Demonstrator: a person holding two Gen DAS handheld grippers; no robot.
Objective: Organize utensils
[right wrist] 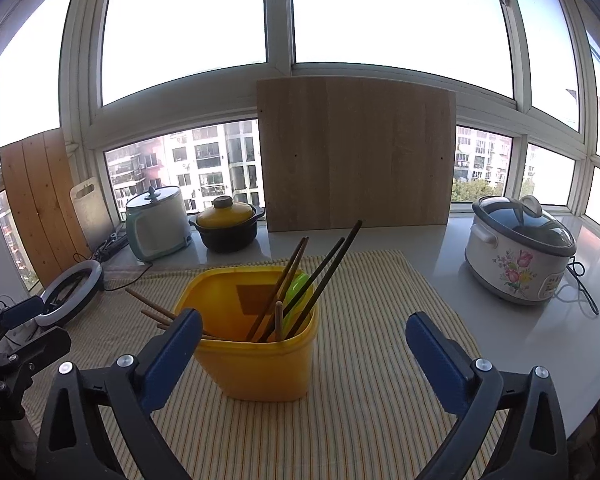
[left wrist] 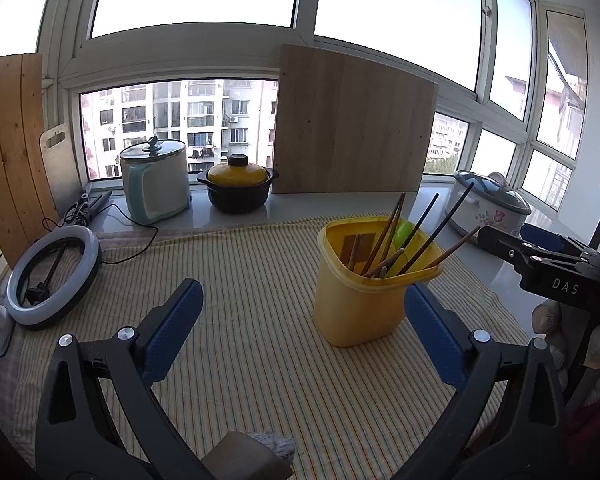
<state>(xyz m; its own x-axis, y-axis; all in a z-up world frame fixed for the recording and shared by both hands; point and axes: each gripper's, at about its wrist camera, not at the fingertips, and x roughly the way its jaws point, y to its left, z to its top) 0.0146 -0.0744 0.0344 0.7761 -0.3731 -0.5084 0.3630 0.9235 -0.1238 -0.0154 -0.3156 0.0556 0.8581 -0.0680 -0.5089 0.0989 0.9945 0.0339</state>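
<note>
A yellow plastic holder [left wrist: 356,304] [right wrist: 260,364] stands upright on the striped cloth [left wrist: 240,264]. Several wooden and dark chopsticks [left wrist: 384,240] [right wrist: 324,272] and a green spoon [left wrist: 404,232] [right wrist: 296,292] stick out of it. Some brown chopsticks [right wrist: 152,308] lean out over its left rim. My left gripper [left wrist: 303,292] is open and holds nothing; the holder sits just beyond its right finger. My right gripper [right wrist: 303,320] is also open and holds nothing, with the holder ahead between centre and left finger. Each gripper shows at the other view's edge.
On the sill stand a pale blue pot [left wrist: 156,184], a yellow-lidded black pot [left wrist: 238,188] and a leaning wooden board [left wrist: 348,124]. A floral rice cooker [right wrist: 516,252] stands on the white counter at the right. At the left lies a ring light [left wrist: 52,276].
</note>
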